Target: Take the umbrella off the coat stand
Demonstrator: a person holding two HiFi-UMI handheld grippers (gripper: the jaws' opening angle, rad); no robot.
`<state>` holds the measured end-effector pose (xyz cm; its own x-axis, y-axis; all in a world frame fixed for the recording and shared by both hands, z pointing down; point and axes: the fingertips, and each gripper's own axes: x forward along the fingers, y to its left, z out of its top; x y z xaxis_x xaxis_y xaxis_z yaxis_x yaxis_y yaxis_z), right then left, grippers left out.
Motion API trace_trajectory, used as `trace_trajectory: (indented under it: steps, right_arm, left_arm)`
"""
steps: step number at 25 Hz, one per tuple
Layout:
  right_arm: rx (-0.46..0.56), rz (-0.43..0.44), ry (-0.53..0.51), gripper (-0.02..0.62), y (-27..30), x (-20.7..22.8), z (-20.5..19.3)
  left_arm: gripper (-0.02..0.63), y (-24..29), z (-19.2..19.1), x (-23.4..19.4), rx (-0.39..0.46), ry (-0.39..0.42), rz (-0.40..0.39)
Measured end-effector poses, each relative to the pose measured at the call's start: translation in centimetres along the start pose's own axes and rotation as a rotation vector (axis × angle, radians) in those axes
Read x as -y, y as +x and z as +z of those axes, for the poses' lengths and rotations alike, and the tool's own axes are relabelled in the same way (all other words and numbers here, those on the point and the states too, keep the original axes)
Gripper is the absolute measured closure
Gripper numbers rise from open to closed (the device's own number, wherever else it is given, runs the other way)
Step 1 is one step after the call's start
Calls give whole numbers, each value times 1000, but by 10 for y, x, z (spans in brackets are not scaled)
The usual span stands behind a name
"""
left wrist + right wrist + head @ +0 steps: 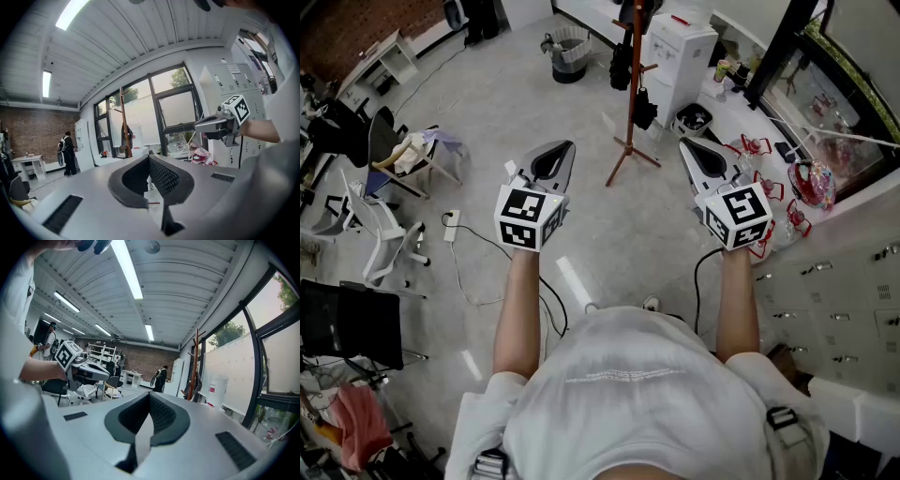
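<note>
A red-brown wooden coat stand [632, 89] rises from the floor ahead of me, between the two grippers. Dark items hang from its pegs, one high [622, 66] and one lower [645, 109]; I cannot tell which is the umbrella. My left gripper [562, 150] is held out level, short and left of the stand, with its jaws shut and nothing in them. My right gripper [688, 146] is level with it on the right, also shut and empty. The stand [123, 123] shows far off in the left gripper view, and also in the right gripper view [194, 365].
A grey waste bin [569, 54] and a white cabinet [680, 64] stand near the coat stand. Chairs [401, 150] and desks fill the left side, and a cable [473, 281] trails on the floor. Lockers [834, 291] line the right. A person [68, 152] stands far back.
</note>
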<state>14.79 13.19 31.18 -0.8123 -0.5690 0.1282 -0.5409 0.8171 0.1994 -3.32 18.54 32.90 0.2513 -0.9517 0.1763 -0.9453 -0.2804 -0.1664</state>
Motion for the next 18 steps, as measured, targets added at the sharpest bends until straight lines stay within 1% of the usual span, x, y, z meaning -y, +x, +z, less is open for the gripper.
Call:
trace_trajectory:
  steps: [2, 6, 8, 10, 13, 16, 18]
  right_arm:
    - [5, -2, 4, 572, 3, -2, -1]
    - [31, -4, 51, 572, 8, -4, 1]
    - [37, -18, 41, 572, 10, -6, 4]
    - [43, -14, 39, 572, 14, -13, 7]
    - [31, 4, 67, 572, 22, -30, 7]
    - [-2, -1, 72, 572, 30, -47, 1]
    - [-10, -2, 85, 572, 36, -55, -2]
  left_arm:
    - [592, -2, -4, -6, 0, -1, 7]
    - [592, -6, -13, -20, -10, -11, 19]
    - [592, -12, -17, -26, -16, -9, 19]
    - [592, -18, -21, -33, -21, -2, 23]
    - [592, -31, -29, -43, -14, 0, 37]
    - [592, -43, -41, -48, -2, -23, 11]
    - [592, -48, -49, -51, 6, -61, -24]
